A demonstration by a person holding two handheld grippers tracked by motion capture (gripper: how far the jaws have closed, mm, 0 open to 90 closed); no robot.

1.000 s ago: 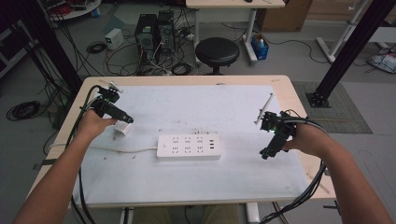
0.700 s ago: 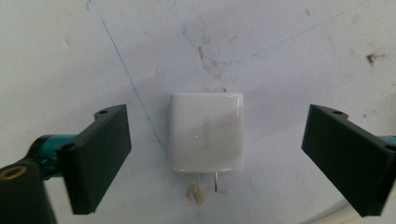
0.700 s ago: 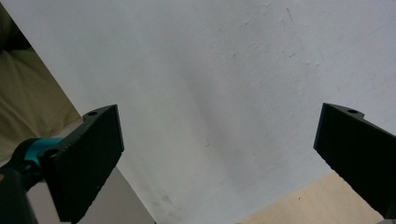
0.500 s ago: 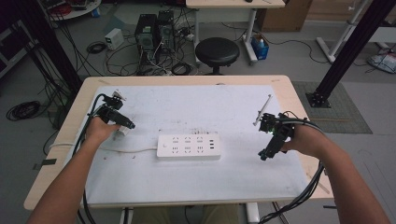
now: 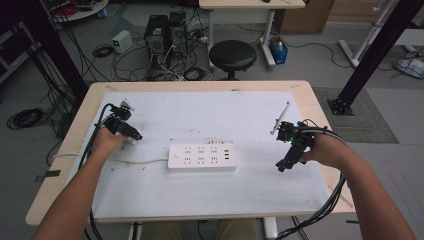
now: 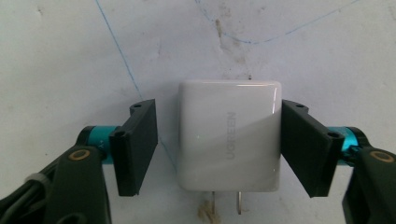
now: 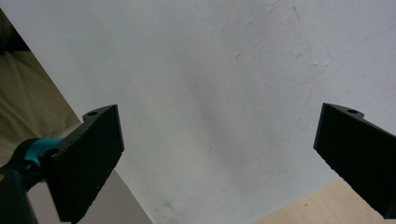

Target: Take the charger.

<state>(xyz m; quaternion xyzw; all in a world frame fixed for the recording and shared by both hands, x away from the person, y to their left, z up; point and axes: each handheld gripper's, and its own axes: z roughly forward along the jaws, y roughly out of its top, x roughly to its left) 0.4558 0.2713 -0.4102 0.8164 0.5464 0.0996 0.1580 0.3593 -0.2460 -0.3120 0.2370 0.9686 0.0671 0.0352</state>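
A white UGREEN charger (image 6: 229, 140) lies flat on the white mat, prongs toward the camera. My left gripper (image 6: 218, 106) straddles it, and its jaws have just been closing. The right pad (image 6: 303, 149) sits at the charger's side, while a small gap separates the left pad (image 6: 137, 144) from it. In the high view the left gripper (image 5: 131, 135) is down at the mat's left, left of a white power strip (image 5: 201, 157). My right gripper (image 5: 283, 166) hovers over the mat's right edge, and its jaws (image 7: 219, 126) stand wide open with nothing between them.
The power strip's cord (image 5: 140, 161) runs left toward the left hand. A thin metal rod (image 5: 281, 117) lies at the mat's right, near the right hand. The wooden table rim (image 5: 200, 86) frames the mat. A black stool (image 5: 232, 54) stands beyond the far edge.
The left gripper has sunk onto the charger, which it now covers in the high view. The right hand has kept still.
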